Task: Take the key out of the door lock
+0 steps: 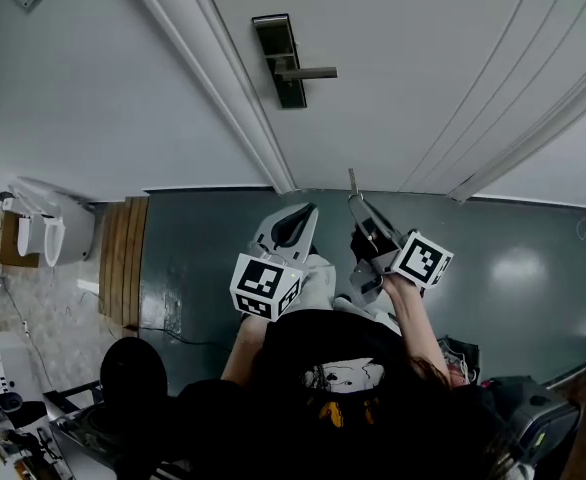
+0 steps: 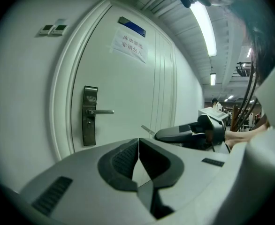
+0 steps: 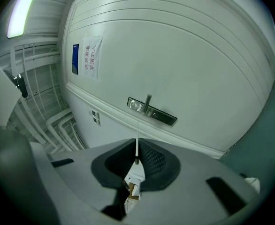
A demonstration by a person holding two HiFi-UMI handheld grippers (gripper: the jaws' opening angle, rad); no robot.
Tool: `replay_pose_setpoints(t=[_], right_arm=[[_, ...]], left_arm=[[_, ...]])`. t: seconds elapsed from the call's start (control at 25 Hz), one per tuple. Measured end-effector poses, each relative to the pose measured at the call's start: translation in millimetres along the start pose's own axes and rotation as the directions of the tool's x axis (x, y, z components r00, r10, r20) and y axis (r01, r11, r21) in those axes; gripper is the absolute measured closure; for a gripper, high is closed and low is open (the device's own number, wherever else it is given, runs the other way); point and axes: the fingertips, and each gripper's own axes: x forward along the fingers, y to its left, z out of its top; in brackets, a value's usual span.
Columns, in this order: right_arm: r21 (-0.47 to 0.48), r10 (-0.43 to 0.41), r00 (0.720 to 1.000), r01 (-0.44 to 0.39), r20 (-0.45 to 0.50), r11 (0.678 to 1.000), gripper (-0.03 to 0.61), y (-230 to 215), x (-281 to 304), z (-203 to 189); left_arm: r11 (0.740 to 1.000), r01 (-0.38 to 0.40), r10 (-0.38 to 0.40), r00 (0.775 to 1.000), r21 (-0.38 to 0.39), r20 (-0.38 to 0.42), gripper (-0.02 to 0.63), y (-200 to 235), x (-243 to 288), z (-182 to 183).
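The dark lock plate [image 1: 279, 60] with its lever handle [image 1: 311, 72] sits on the white door [image 1: 423, 68], far above both grippers. My right gripper [image 1: 358, 208] is shut on the key [image 1: 353, 183], whose thin blade sticks out toward the door, well clear of the lock. In the right gripper view the key [image 3: 137, 142] rises from the closed jaws of the right gripper [image 3: 137, 161], below the lock plate [image 3: 151, 110]. My left gripper [image 1: 298, 223] hangs beside it, shut and empty. From the left gripper [image 2: 138, 156] I see the lock plate [image 2: 89, 115] and the key [image 2: 148, 130].
A white door frame [image 1: 223, 88] runs left of the lock. A paper sign [image 2: 130, 46] is taped high on the door. A wooden mat [image 1: 123, 263] and a white toilet [image 1: 48, 233] lie at the left. The person's body fills the lower middle.
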Motion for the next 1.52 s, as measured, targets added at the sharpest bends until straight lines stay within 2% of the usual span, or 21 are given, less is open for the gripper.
replay_pose_setpoints(t=[0.6,1.52], right_arm=[[0.002,0.052,0.998,-0.052,-0.02,0.999,0.557,23.8,-40.1,-42.2],[-0.022,0.082,0.996,-0.083,-0.042,0.996,0.557,28.3,-42.4,-42.4]], left_arm=[[1.0,-0.012,0.012,1.0,0.019,0.01,0.604,-39.9,-48.1,-13.2],[0.999,-0.02,0.02,1.0,0.026,0.008,0.604,-48.2,-48.4,-14.3]])
